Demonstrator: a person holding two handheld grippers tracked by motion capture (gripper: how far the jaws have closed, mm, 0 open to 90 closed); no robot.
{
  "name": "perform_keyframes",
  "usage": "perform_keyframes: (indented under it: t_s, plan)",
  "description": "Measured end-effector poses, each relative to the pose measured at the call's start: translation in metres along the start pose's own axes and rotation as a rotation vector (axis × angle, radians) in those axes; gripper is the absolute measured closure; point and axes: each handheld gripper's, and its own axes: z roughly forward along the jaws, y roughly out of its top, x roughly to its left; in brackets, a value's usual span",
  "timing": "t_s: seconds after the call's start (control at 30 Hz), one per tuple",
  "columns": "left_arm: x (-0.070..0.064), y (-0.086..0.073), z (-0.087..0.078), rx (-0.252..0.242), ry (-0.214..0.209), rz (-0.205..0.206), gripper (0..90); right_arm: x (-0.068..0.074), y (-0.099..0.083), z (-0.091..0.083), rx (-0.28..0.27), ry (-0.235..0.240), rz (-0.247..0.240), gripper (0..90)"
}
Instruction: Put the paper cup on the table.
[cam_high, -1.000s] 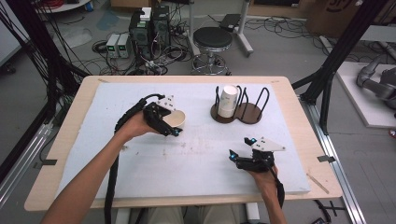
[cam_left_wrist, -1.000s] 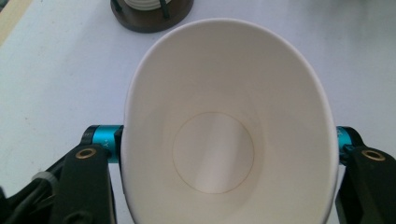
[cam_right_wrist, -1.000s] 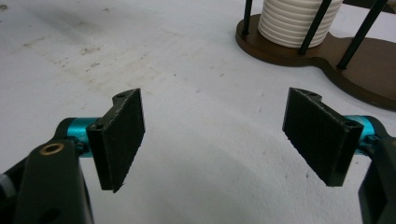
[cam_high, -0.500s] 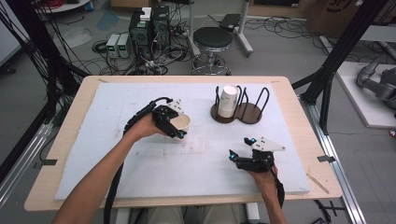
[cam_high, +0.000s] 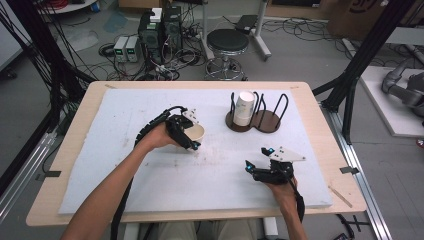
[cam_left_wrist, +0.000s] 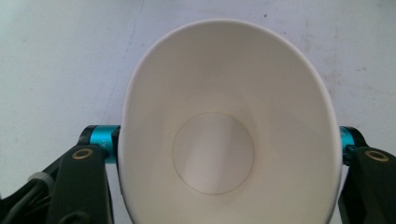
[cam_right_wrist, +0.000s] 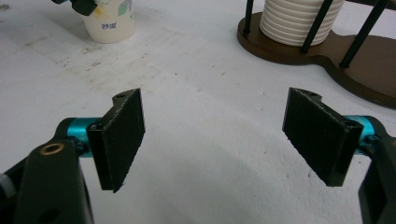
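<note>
- Left gripper (cam_high: 189, 131) clamps a paper cup (cam_high: 196, 132), upright at mid-table on the white mat (cam_high: 100, 150); judged mid-carry
- Rack (cam_high: 254, 120), far right, holds stacked cups (cam_high: 244, 107); likely destination, needing a lift over its posts
- Right gripper (cam_high: 260, 159) rests near right, jaws spread, empty

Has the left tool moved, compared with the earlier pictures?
Yes. The left tool, shut on the paper cup, moved rightward, nearer the brown cup holder.

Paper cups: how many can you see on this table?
2 that I can separate: one cup held in the left hand-held gripper, and the stack in the brown rack, which holds several nested cups I can't count.
</note>
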Motion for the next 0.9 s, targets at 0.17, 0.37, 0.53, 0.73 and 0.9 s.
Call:
perform_keyframes:
  t_s: [0.17,0.37,0.53,0.73,0.9]
  plan:
    - [0.001,-0.001,0.003,-0.002,-0.006,-0.007,19.0,0.000,0.000,0.000,0.002,0.001,0.002,21.5]
    - [0.003,-0.005,0.005,0.008,-0.032,-0.036,14.0,0.000,0.000,0.000,-0.001,0.001,-0.006,21.5]
    - [0.003,-0.007,0.002,0.015,-0.035,-0.045,14.0,0.000,0.000,0.000,0.001,0.002,-0.004,21.6]
    - [0.002,-0.014,-0.008,0.021,-0.036,-0.067,14.0,-0.001,0.000,0.000,-0.001,0.009,0.006,21.5]
    - [-0.003,-0.030,-0.018,-0.006,-0.005,-0.094,14.0,-0.001,0.000,-0.001,-0.004,0.017,0.006,21.5]
